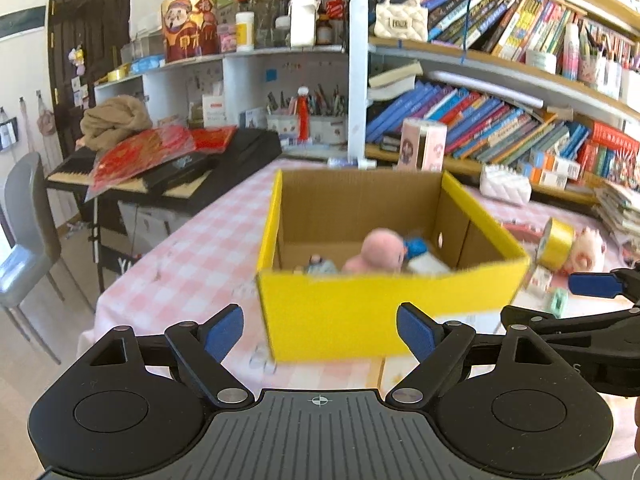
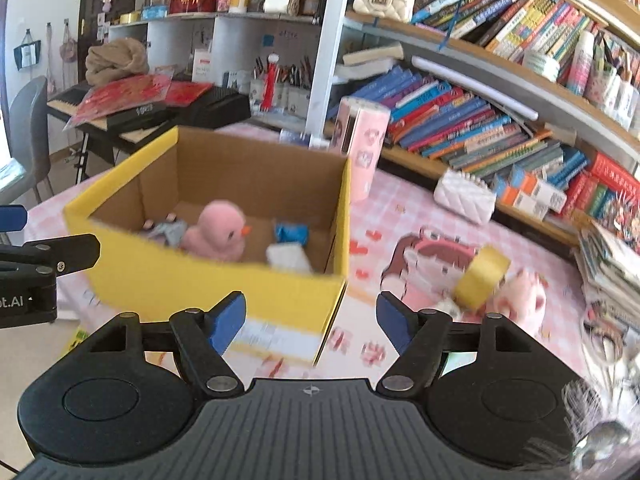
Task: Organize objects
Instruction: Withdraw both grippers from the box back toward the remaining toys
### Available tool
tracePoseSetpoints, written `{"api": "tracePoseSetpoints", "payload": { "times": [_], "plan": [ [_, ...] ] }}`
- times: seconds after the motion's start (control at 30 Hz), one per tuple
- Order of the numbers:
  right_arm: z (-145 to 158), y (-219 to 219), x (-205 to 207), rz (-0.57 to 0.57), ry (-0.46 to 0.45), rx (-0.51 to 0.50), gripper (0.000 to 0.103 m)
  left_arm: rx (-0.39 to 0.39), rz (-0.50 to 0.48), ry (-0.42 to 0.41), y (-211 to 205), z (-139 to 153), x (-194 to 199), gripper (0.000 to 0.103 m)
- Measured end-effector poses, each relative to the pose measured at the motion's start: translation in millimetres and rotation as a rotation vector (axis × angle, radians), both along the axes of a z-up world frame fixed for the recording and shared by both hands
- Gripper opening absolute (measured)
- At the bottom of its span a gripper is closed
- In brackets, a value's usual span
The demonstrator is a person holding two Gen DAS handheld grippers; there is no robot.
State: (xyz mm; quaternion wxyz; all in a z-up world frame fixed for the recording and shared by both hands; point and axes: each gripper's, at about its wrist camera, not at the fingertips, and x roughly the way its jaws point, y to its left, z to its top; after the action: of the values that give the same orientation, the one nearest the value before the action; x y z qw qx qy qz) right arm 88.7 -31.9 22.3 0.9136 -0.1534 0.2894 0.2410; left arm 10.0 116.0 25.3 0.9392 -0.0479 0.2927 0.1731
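A yellow cardboard box [image 1: 344, 312] [image 2: 168, 276] stands open on the pink checked tablecloth. Inside it lie a pink plush duck [image 2: 218, 232] [image 1: 380, 250], a blue item [image 2: 291, 233], a white item [image 2: 289, 258] and a small grey toy [image 2: 168, 229]. My left gripper [image 1: 320, 332] is open just in front of the box's near wall, nothing between its pads. My right gripper [image 2: 310, 322] is open at the box's right front corner, also empty. To the right of the box lie a yellow tape roll [image 2: 482, 278] [image 1: 554, 244] and a pink plush toy [image 2: 522, 298] [image 1: 588, 250].
A pink cylinder box [image 2: 366, 146] stands behind the box, a white quilted purse [image 2: 464, 198] beside it. Bookshelves [image 2: 500, 112] fill the back right. A keyboard [image 1: 168, 176] with red packets stands left, a grey chair [image 1: 24, 232] beyond. A book stack [image 2: 612, 272] sits at far right.
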Motion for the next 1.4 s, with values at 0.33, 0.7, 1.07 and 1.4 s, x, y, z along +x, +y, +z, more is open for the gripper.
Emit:
{"api": "tracePoseSetpoints", "payload": {
  "times": [0.33,0.7,1.07,1.4],
  "plan": [
    [-15.9,-10.7,-45.0,-0.035,0.076,-0.005,0.076,-0.025,0.004,0.062,-5.6,-11.4,-40.8,0.09],
    [-24.5,-21.6,-77.2,-0.071,0.113,0.004,0.077,-0.024,-0.053,0.107,-13.8,-19.0,-61.6,0.09],
    [-25.1,-53.6,-88.8,-0.194,0.126,0.019,0.082,-0.026,-0.183,0.121,-38.1,-22.0,-56.1,0.092],
    [-25.0,-94.9,-86.0,-0.323,0.123,0.019,0.084,-0.03,-0.301,0.111,-71.7,-22.3,-33.6,0.096]
  ]
}}
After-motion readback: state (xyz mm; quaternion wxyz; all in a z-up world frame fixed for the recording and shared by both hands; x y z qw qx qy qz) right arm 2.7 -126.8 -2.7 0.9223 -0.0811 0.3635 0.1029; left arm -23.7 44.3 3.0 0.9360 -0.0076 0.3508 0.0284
